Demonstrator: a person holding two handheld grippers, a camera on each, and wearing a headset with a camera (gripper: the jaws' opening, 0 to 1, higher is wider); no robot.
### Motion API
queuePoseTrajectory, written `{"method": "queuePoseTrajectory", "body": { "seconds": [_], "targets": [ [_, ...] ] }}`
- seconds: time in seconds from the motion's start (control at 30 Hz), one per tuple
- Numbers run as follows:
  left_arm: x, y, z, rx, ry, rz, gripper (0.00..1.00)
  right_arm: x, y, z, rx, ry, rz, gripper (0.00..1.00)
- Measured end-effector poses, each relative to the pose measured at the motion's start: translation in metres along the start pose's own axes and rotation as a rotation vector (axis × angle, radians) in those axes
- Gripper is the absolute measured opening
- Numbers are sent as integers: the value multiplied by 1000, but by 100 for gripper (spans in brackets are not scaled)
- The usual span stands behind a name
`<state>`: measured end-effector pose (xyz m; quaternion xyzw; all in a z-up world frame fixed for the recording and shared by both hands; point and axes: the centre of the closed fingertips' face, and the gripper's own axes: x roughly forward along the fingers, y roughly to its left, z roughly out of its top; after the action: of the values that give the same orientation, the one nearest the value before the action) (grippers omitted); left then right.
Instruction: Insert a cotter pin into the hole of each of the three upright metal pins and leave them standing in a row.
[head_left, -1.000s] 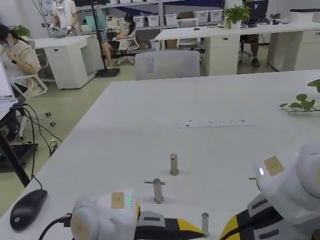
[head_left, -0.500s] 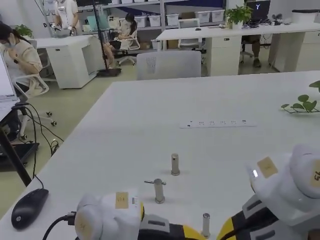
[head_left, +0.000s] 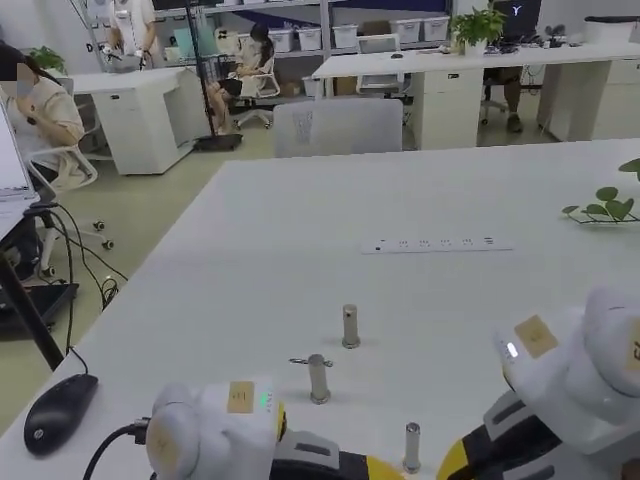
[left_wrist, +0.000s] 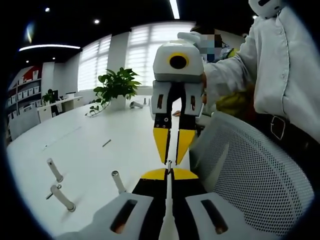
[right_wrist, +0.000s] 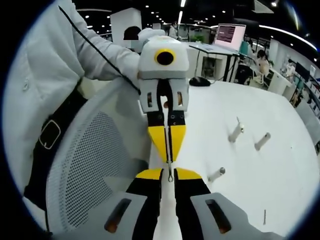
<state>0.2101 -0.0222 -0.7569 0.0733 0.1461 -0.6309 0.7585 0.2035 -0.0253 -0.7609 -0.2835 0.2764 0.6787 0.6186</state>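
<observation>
The left gripper (right_wrist: 170, 158) and right gripper (left_wrist: 172, 160) meet tip to tip by the worktop (head_left: 300, 230) edge. The left fingers are closed on a cotter pin (right_wrist: 170, 175). The right fingers stand narrowly apart about its loop, and whether they grip it cannot be told. Three upright metal pins (head_left: 350, 326) stand nearby in a row, and the middle pin (head_left: 318, 378) already carries a cotter.

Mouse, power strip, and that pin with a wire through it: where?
Mouse (head_left: 58, 415), head view, its top.
Power strip (head_left: 437, 244), head view, its middle.
Pin with cotter pin (head_left: 319, 382), head view, its shaft.
</observation>
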Motion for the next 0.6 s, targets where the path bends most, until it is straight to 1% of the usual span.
{"method": "queuePoseTrajectory", "body": {
  "seconds": [0.03, 0.1, 0.17, 0.27, 0.43, 0.47, 0.5, 0.53, 0.6],
  "targets": [
    [-1, 1, 0, -2, -2, 1, 0, -2, -1, 0, -1, -4, -4, 12],
    [-3, 2, 1, 0, -6, 4, 0, -5, 0, -3, 15, -4, 5, 12],
    [-4, 2, 1, 4, -8, 3, 0, -7, -2, -7, 23, 3, 4, 12],
    [-5, 1, 2, 15, -7, -5, 0, -9, 0, -9, 42, 2, 28, 12],
    [-3, -9, 4, 43, 7, -42, 0, -10, 6, -6, 57, 4, 115, 12],
    [-2, -11, 4, 51, 10, -47, 0, -9, 10, -5, 71, 7, 154, 12],
    [-2, -13, 4, 54, 12, -52, 0, -9, 12, -6, 86, 16, 177, 12],
    [-2, -14, 4, 61, 14, -57, 0, -8, 11, -5, 74, 14, 189, 12],
    [-2, -17, 5, 66, 12, -66, 0, -8, 17, -5, 93, 19, 245, 12]
  ]
}}
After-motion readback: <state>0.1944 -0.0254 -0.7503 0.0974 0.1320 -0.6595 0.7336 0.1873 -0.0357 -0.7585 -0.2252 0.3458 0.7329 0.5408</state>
